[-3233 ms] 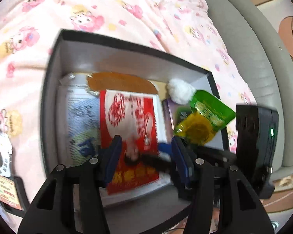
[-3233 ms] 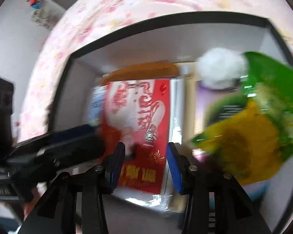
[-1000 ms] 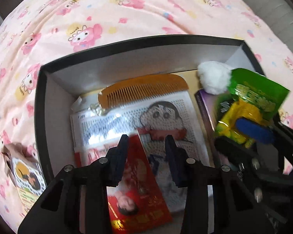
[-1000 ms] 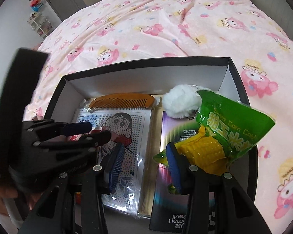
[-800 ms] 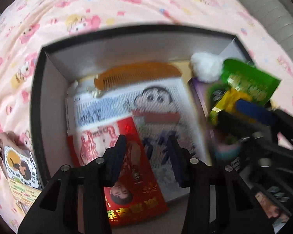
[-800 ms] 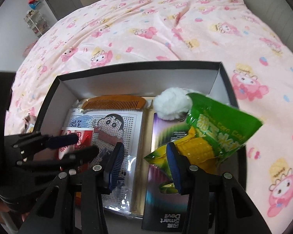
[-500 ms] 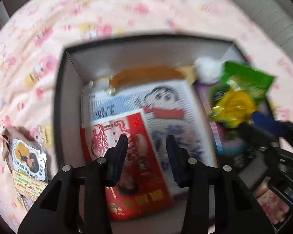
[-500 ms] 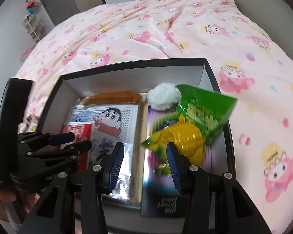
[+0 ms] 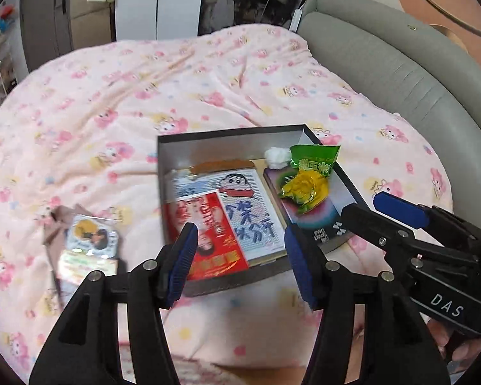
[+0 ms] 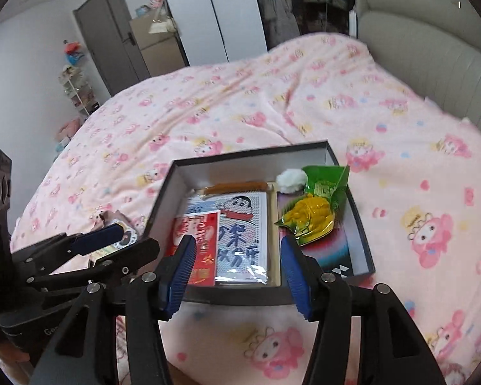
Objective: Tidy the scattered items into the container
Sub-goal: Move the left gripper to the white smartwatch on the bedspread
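Note:
A black box lies on the pink bedspread. Inside it are a red packet, a cartoon card, an orange comb, a white pompom, and a green corn snack bag on a dark booklet. A small picture packet lies on the bed left of the box. My left gripper and right gripper hover above the box's near edge. Both pairs of jaws are opening with nothing between them. The box also shows in the right wrist view.
A grey padded headboard curves along the bed's right side. White wardrobe doors, a grey door and a cluttered shelf stand beyond the far end of the bed.
Both grippers have pulled up and back out of the box, and their jaws have widened. The red packet and the corn bag stay lying in the box.

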`<state>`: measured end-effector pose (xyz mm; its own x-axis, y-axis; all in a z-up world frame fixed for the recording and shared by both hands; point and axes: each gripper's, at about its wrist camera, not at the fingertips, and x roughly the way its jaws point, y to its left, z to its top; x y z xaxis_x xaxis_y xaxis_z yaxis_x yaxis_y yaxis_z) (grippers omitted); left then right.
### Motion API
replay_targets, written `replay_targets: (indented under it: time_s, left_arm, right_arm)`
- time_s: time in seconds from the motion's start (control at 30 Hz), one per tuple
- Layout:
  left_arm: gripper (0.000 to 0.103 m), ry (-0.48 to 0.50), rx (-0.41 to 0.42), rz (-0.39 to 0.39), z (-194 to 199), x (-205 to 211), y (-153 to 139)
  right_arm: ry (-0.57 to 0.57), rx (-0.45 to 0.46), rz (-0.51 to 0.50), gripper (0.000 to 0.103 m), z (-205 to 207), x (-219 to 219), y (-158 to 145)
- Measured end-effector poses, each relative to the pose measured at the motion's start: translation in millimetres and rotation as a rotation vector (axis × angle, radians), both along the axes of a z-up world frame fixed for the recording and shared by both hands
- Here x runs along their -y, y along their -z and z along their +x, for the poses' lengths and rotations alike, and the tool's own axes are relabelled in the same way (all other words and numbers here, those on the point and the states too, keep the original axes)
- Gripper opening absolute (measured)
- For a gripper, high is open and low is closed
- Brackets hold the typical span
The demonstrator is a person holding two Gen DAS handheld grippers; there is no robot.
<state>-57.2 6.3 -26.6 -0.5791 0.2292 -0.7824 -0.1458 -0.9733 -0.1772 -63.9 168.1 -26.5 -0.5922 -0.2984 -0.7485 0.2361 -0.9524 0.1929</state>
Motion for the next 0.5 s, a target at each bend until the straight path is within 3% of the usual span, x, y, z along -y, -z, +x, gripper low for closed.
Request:
replay_targets:
  time_s: [0.27,0.5]
  left_arm:
    - [0.057,-0.083,-0.021,-0.047,44.2,57.8,-11.9]
    - [0.057,-0.241,0.0,-0.028,76.2,147.5,-1.7]
  right_arm:
    - [-0.085,0.002,-0.024,0.051,31.7,45.2,-13.2]
    - [-0.263,0.024,-0.025,0.051,48.3,135.6,-11.0]
